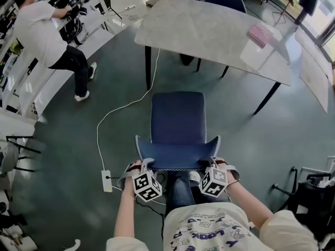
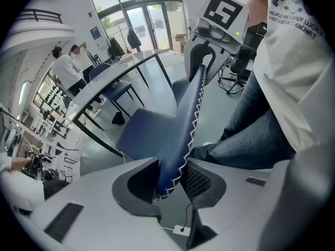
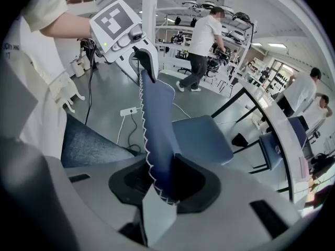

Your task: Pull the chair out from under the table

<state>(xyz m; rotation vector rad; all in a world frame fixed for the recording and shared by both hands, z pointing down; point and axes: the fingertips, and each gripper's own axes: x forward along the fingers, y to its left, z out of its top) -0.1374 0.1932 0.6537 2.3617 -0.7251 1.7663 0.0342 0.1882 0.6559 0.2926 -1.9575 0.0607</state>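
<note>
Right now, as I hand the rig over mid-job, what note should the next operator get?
Left hand-held gripper: closed on the left top corner of the backrest.
Right hand-held gripper: closed on the backrest's right top corner.
Chair: faces the table, with bare floor showing between seat and table edge.
Done: the chair looks pulled out from under the table.
Left: probably only letting go with both; mind the power strip on the floor by the left side.
</note>
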